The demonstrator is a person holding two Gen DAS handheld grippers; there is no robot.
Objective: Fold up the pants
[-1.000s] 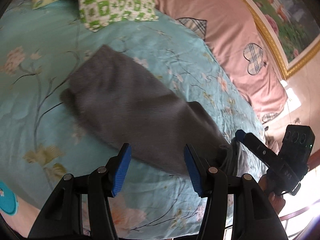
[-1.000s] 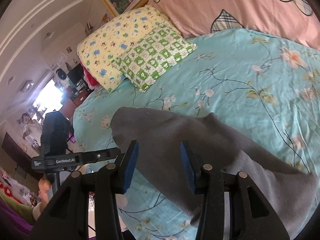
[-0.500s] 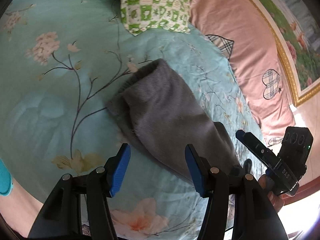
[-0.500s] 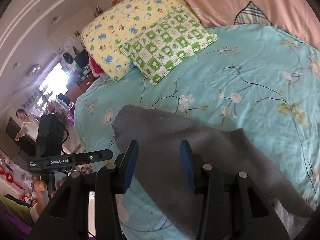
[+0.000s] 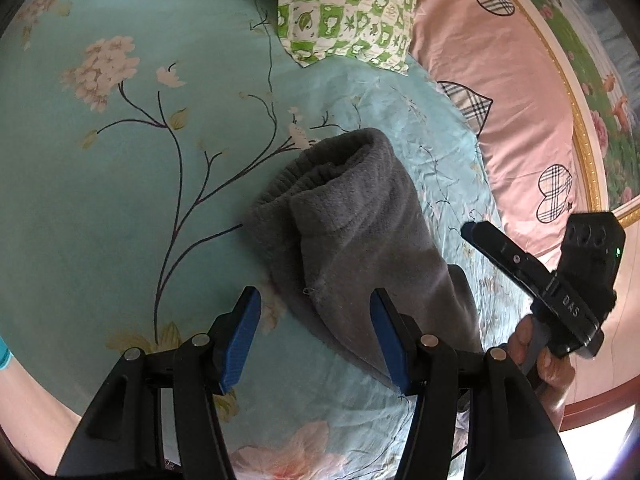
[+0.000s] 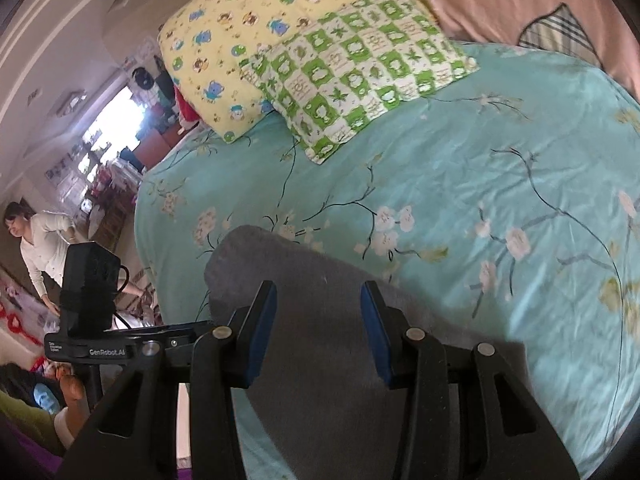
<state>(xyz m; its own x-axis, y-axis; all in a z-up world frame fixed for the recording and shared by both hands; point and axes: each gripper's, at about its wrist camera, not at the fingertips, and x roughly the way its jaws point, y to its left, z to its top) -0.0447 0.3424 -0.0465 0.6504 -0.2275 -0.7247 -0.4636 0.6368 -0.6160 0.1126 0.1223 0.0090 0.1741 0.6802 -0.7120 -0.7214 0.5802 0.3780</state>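
Grey fleece pants (image 5: 360,240) lie folded in a long bundle on the turquoise flowered bedsheet (image 5: 120,200), ribbed waistband end pointing away. My left gripper (image 5: 316,340) is open and empty, just above the near part of the bundle. My right gripper (image 6: 318,328) is open and empty, over the pants (image 6: 312,320) in its own view. The right gripper also shows at the right of the left wrist view (image 5: 540,280), held in a hand beside the pants.
A green checked pillow (image 5: 348,12) and a yellow print pillow (image 6: 248,32) lie at the head of the bed. A pink quilt (image 5: 500,100) runs along the far side. A person (image 6: 40,240) stands in the room beyond the bed's edge.
Both grippers have drawn back and swung, empty and open throughout. The pants now lie as a narrower, shorter bundle with the waistband end showing.
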